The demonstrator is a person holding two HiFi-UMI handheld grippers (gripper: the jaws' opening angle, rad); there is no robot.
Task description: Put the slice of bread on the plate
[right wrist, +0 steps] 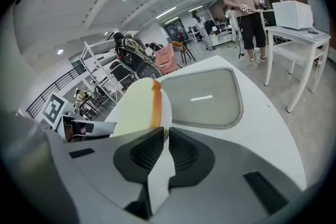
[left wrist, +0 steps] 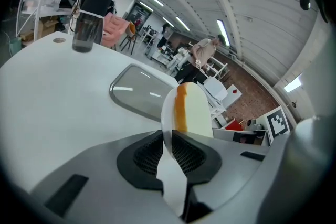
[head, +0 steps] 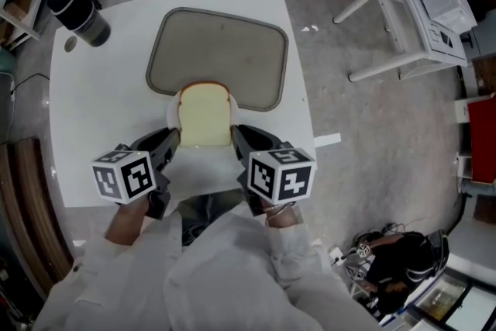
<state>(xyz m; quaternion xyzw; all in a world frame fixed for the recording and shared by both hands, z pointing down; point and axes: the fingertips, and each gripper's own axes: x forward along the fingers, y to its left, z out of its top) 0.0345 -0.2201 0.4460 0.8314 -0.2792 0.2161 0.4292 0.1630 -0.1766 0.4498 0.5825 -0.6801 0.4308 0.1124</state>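
Note:
A slice of bread [head: 204, 115] with a brown crust lies on a white plate [head: 172, 118]. The plate sits over the near edge of a grey tray [head: 218, 50] on the white table [head: 101, 136]. My left gripper [head: 172, 142] is shut on the plate's left rim. My right gripper [head: 237, 137] is shut on its right rim. In the left gripper view the plate's rim [left wrist: 168, 113] runs between the jaws of the gripper [left wrist: 167, 147], with the bread [left wrist: 197, 110] beyond. The right gripper view shows the same: rim [right wrist: 166, 113], gripper [right wrist: 167, 144], bread [right wrist: 134, 110].
A dark drinking bottle [head: 77, 12] stands at the table's far left corner. Right of the table, on the floor, is a white stand [head: 418, 12] with a box on it. A person [right wrist: 241, 2] stands beyond it. The table's near edge runs just under my grippers.

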